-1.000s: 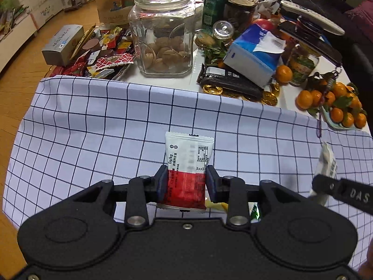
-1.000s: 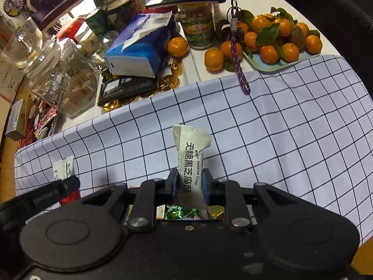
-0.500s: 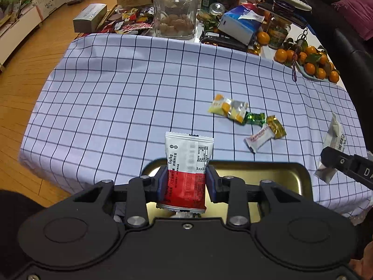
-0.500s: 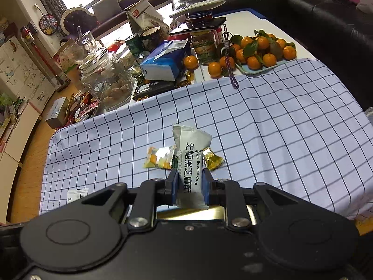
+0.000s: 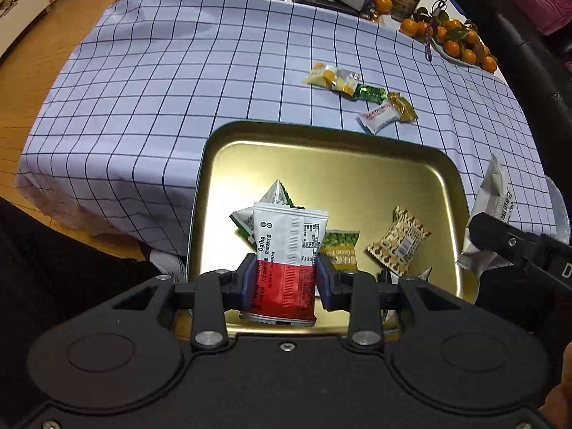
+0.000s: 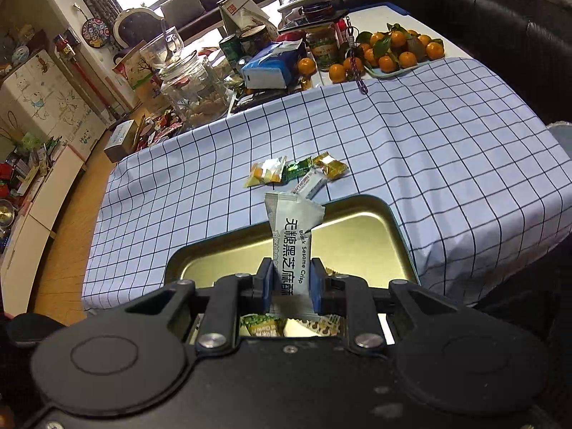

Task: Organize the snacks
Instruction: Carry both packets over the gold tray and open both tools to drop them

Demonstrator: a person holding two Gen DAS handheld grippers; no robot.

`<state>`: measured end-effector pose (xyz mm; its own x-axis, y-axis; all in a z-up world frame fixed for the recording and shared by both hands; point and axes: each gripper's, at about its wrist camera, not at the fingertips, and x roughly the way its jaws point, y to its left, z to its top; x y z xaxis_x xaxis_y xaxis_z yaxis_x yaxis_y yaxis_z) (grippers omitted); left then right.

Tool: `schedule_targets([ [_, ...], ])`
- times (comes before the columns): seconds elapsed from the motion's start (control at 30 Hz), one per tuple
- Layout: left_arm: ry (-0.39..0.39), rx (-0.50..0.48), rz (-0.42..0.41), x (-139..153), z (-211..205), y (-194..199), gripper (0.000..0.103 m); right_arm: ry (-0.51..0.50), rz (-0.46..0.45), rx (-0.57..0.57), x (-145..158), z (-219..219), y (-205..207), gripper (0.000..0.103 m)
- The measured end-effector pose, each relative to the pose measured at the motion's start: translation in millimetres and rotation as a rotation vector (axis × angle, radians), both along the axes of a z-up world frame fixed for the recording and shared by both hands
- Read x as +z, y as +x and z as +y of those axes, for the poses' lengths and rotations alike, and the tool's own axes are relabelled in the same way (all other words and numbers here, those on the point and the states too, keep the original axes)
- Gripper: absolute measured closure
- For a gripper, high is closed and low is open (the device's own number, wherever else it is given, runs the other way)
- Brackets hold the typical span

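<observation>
My left gripper [image 5: 284,279] is shut on a red and white snack packet [image 5: 286,250], held upright over the near part of a gold metal tray [image 5: 357,143]. In the tray lie a green and white packet [image 5: 266,200], a green pea packet [image 5: 339,250] and a brown patterned packet [image 5: 398,241]. My right gripper [image 6: 291,284] is shut on a slim white black-sesame-crisp packet [image 6: 291,239], also above the tray [image 6: 357,211]; in the left wrist view it shows at the right edge [image 5: 495,196]. Several loose sweets [image 5: 357,89] [image 6: 296,173] lie on the checked cloth beyond the tray.
The checked cloth [image 5: 161,71] covers the near table. Behind it stand a glass jar [image 6: 195,85], a blue tissue box [image 6: 275,64], cans, and a plate of oranges [image 6: 397,53]. A dark sofa [image 6: 500,10] is on the right, wooden floor on the left.
Both grippers have pulled back from the far clutter toward the near table edge, each keeping its packet. The gold tray and its snacks have come into view beneath them.
</observation>
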<state>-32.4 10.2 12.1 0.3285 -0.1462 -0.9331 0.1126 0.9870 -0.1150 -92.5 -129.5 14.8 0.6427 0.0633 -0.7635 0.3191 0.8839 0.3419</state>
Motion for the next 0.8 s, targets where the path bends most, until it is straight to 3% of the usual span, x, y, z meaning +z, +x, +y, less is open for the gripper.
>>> schedule_targets([
  [0.17, 0.008, 0.001, 0.014, -7, 1, -7, 0.06, 0.049, 0.04, -0.024, -12, 2, -10, 0.08],
  [0.5, -0.019, -0.018, 0.032, -8, -4, -4, 0.06, 0.014, 0.029, -0.056, -8, -3, -3, 0.08],
  [0.8, -0.02, -0.033, -0.067, 16, -18, 19, 0.06, -0.04, -0.017, -0.089, 5, -14, 29, 0.08],
])
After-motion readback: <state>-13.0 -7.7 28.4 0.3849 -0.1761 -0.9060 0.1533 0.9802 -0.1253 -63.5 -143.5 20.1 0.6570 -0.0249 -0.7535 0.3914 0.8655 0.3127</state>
